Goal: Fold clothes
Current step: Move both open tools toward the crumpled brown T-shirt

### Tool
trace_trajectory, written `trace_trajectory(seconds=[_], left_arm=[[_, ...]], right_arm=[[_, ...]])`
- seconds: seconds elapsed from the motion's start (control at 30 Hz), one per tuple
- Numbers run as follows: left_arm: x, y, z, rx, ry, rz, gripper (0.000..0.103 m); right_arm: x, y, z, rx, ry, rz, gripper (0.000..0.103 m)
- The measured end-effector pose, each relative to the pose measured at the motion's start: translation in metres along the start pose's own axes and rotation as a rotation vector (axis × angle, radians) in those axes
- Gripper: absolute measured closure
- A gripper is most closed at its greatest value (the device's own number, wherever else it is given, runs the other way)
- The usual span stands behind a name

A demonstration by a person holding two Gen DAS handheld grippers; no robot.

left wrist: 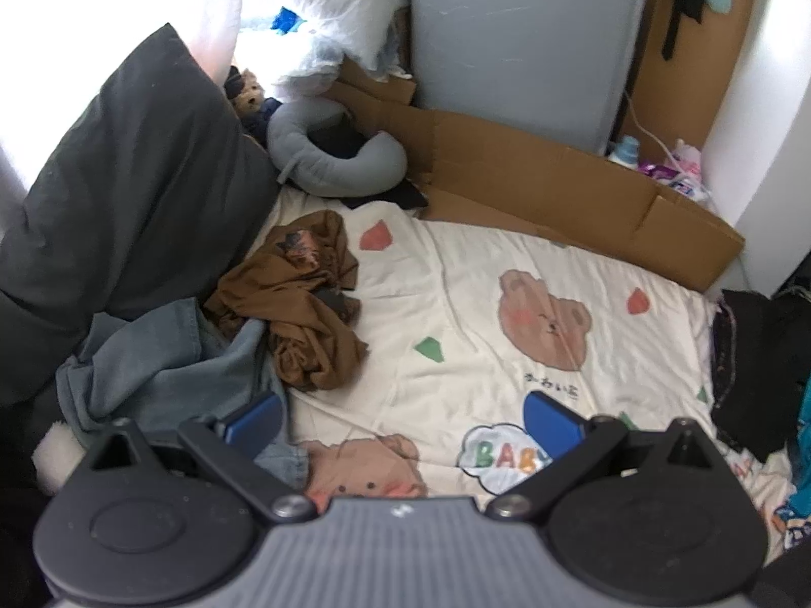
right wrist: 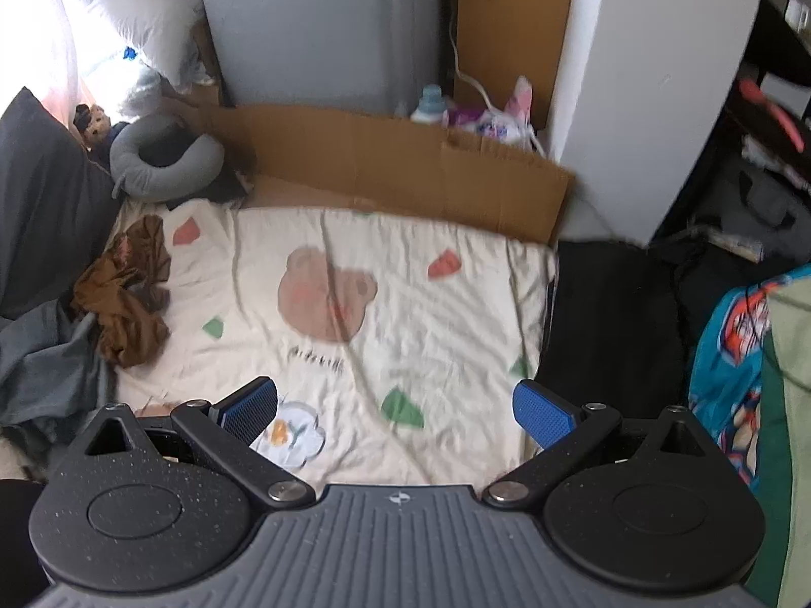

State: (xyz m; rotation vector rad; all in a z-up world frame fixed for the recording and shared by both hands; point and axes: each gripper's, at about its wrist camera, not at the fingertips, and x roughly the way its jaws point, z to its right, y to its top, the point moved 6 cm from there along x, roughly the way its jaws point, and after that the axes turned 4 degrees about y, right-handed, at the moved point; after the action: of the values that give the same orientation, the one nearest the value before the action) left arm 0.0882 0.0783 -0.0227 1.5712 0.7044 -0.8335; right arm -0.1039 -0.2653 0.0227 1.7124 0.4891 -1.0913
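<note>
A crumpled brown shirt [left wrist: 304, 299] [right wrist: 126, 299] with a dark print lies bunched on the left side of the cream bear-print bed sheet [left wrist: 507, 273] [right wrist: 405, 273]. Beside it, nearer me, a blue-grey denim garment [left wrist: 162, 365] [right wrist: 45, 359] lies in a heap. My left gripper [left wrist: 403, 423] hovers open above the sheet, its left blue pad over the denim's edge, holding nothing. Over the sheet's near middle my right gripper [right wrist: 395, 408] is open and empty too, well right of the brown shirt.
A dark grey pillow [left wrist: 126, 177] stands at the left. A grey neck pillow [left wrist: 334, 157] and flattened cardboard [left wrist: 557, 187] line the bed's far edge before a grey cabinet [left wrist: 517, 40]. Black clothes [right wrist: 608, 314] and a colourful printed fabric [right wrist: 730, 344] lie at the right.
</note>
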Motion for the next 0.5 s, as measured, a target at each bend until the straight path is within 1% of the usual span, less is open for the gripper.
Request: trace_trajectory(seconds=[0.07,0.2,0.37,0.5], left_arm=[[0.007,0.002,-0.006,-0.015,-0.013,0.007,0.001],[0.024,0.006,-0.016,-0.010,-0.017,0.024,0.001],[0.052,0.009,-0.029,-0.050,-0.025,0.014,0.002],[0.075,0.010,-0.036,-0.053,-0.031,0.010,0.005]], right_arm=[[0.009,0.003,-0.005,-0.010,0.000,0.007,0.001],[0.026,0.012,-0.014,-0.019,0.001,0.012,0.001],[0.060,0.017,-0.023,-0.027,0.005,-0.022,0.001],[0.084,0.020,-0.037,-0.048,0.012,-0.046,0.001]])
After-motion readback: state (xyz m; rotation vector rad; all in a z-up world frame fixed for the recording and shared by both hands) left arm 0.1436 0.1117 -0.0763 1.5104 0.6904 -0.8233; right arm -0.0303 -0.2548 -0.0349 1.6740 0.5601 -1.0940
